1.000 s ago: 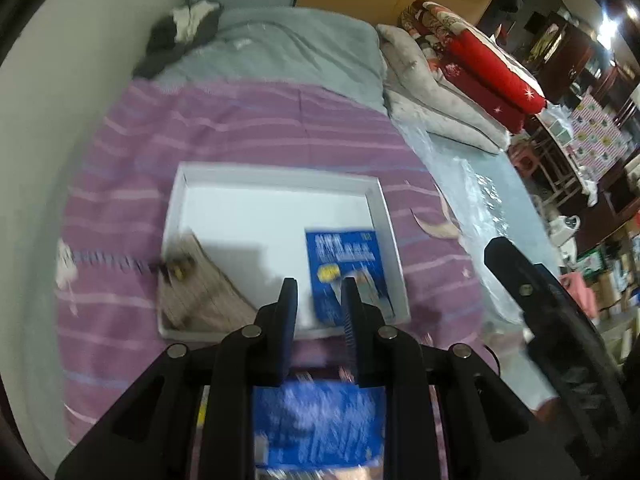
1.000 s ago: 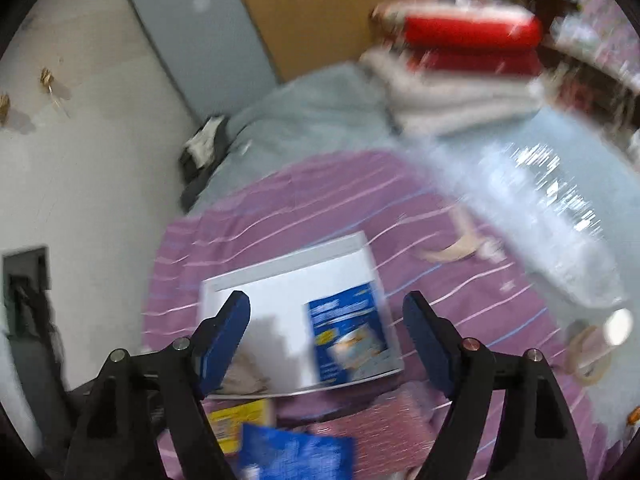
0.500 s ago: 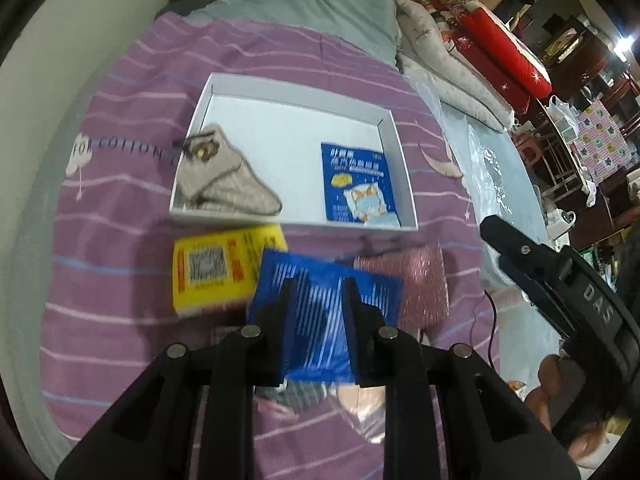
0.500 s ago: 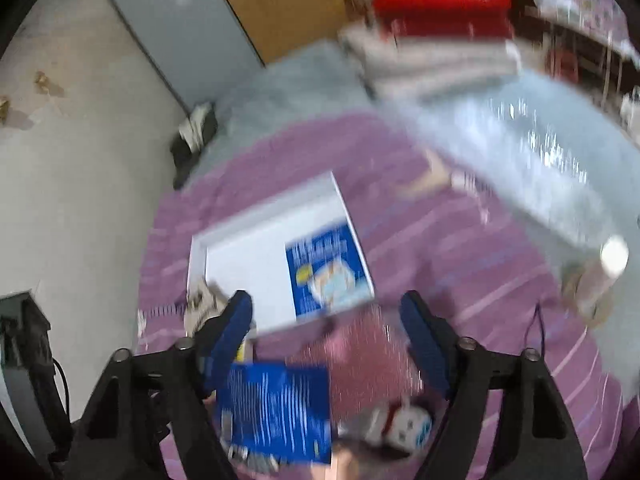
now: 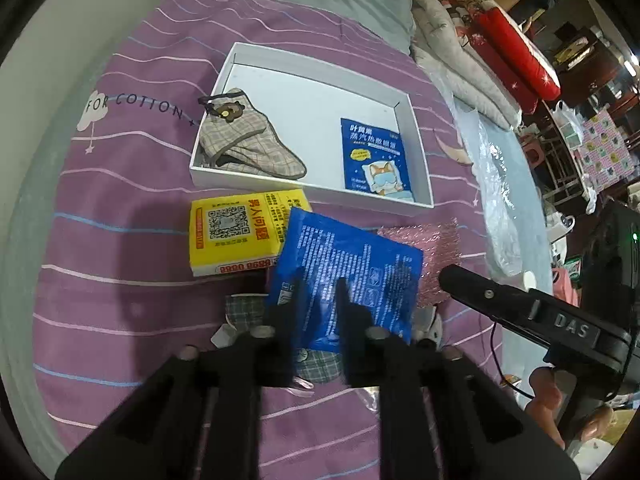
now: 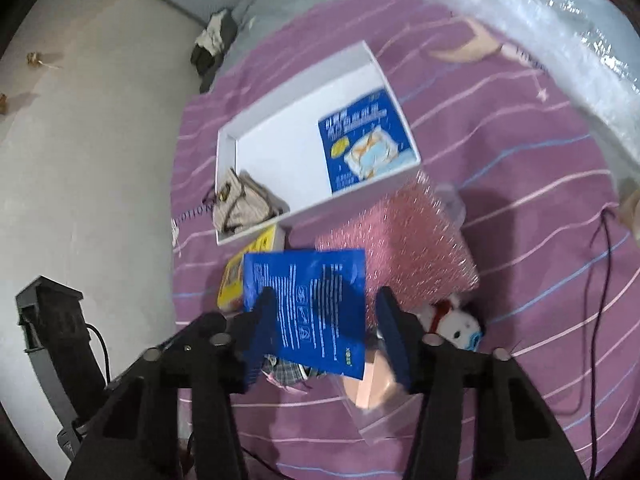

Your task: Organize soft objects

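A white box on the purple bedspread holds a plaid pouch and a blue eye-mask packet. In front of it lie a yellow pack, a blue packet, a pink sponge and a small white plush toy. My left gripper hangs over the blue packet with a narrow gap between its fingers. My right gripper is open above the same packet.
Folded blankets and a red quilt are stacked at the bed's far right. A clear plastic sheet lies on the right. A black cable crosses the bedspread. A white wall runs along the left.
Both grippers pulled back from the box and lowered toward the pile in front of it. The yellow pack, blue packet, sponge and plush came into full view.
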